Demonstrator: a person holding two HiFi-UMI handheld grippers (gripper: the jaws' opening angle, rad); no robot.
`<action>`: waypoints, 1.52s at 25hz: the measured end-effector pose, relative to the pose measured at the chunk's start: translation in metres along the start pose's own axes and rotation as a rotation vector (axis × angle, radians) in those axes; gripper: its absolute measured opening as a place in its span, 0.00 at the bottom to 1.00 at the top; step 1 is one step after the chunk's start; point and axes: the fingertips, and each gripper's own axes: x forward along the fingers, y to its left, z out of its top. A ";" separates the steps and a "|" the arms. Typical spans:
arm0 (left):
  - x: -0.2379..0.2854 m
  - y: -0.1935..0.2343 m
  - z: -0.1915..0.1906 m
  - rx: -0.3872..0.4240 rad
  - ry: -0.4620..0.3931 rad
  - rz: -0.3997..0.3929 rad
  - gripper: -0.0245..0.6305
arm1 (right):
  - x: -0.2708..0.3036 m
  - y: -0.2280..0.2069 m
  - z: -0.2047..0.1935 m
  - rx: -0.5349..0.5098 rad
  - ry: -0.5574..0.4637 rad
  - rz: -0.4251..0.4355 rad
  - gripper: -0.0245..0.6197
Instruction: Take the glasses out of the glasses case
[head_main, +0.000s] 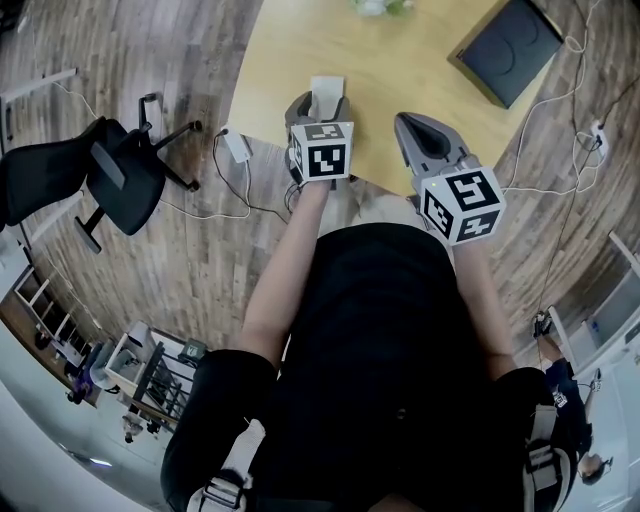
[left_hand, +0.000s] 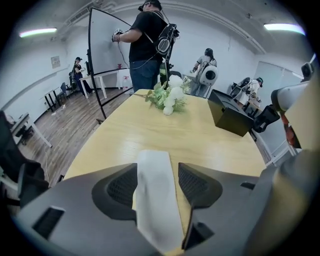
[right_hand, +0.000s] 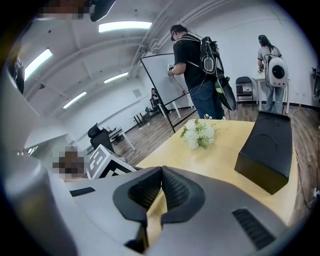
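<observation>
1. Table (head_main: 400, 60): curved near edge sits just under both tools, with broad bare top ahead.
2. Left tool (left_hand: 157, 170): jaws wide apart, not clamping. A white oblong piece (left_hand: 155, 200) lies between them at the near edge; cannot tell whether it is the glasses case.
3. Right tool (right_hand: 161, 172): tips together, empty.
4. Black box (head_main: 508, 48) far right, flowers (left_hand: 169, 97) at far end; chair (head_main: 110, 175) and cables (head_main: 235, 150) on floor at left.

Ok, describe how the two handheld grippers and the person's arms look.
Both the left gripper and right gripper have smooth grey moulded bodies with black mesh-textured pads inside the jaws. Each carries a white cube printed with black square markers. The forearms are bare; the person wears a black top.
</observation>
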 end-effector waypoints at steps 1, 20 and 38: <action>0.003 0.000 0.000 0.006 0.002 0.014 0.42 | 0.000 -0.001 -0.001 0.001 0.001 0.000 0.07; 0.028 0.009 -0.005 0.065 0.052 0.210 0.46 | -0.002 -0.013 -0.008 0.032 0.008 -0.018 0.07; 0.019 0.016 -0.002 -0.085 0.066 0.001 0.46 | -0.001 0.000 -0.013 0.038 0.004 -0.003 0.07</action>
